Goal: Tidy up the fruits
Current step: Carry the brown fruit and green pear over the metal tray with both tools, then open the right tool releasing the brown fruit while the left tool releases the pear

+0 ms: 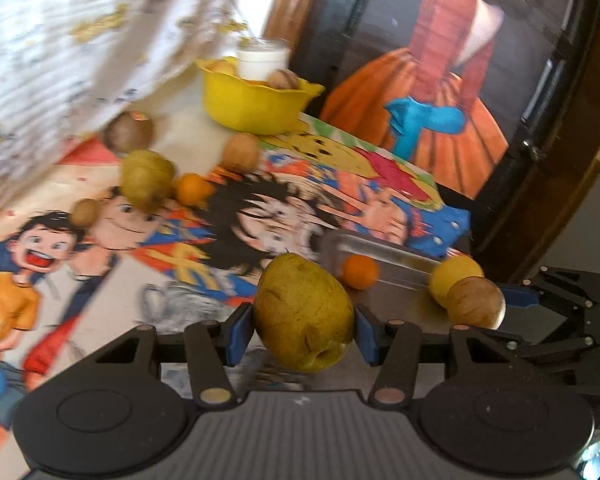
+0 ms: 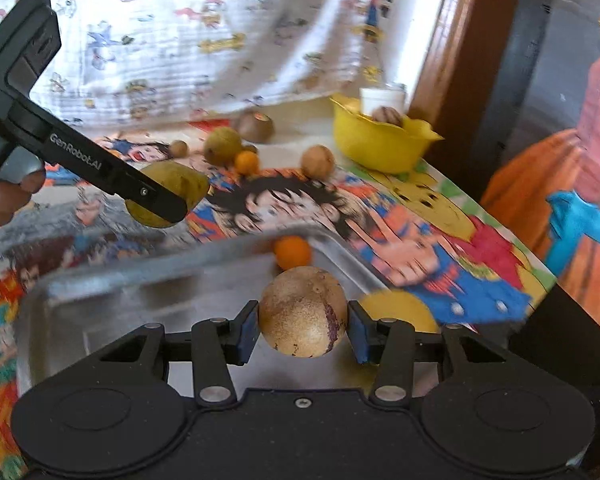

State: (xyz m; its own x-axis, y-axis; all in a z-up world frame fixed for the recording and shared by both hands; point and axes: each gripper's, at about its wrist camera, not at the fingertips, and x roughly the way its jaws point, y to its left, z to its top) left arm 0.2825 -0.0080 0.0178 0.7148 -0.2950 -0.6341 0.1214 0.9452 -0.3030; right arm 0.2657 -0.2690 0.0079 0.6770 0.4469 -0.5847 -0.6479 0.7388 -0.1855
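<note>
A table covered by a cartoon-print cloth [image 1: 228, 216] is seen from both wrist cameras; both views are smeared by motion.

Far left: a brown round fruit [image 1: 129, 131] lies by the hanging curtain [image 1: 80, 40]. Near it a green-yellow fruit [image 1: 148, 178] is seen with a small orange [image 1: 193, 189] just beside it on the right, and a small brown fruit [image 1: 85, 212] to its near left. A tan round fruit [image 1: 241, 153] lies between this group and the yellow bowl [image 1: 256, 106] at the far edge. In the bowl a white jar [image 1: 262, 60] and at least two brownish fruits are seen.

Near centre: the left gripper [image 1: 303, 334] is clamped on a green pear [image 1: 303, 316], both blue pads pressed to its sides, and the pear is carried clear of the cloth. In the right wrist view the same gripper is seen at the left with the pear in it, gripped by a hand [image 2: 4, 196].

Right: a metal tray [image 2: 100, 280] lies at the near right of the table. An orange [image 2: 293, 252] is seen in its far corner, and a yellow fruit [image 2: 400, 310] at its right side. The right gripper [image 2: 303, 330] is closed on a speckled brown round fruit [image 2: 303, 316], held above the tray; whether it touches the tray floor cannot be told.
</note>
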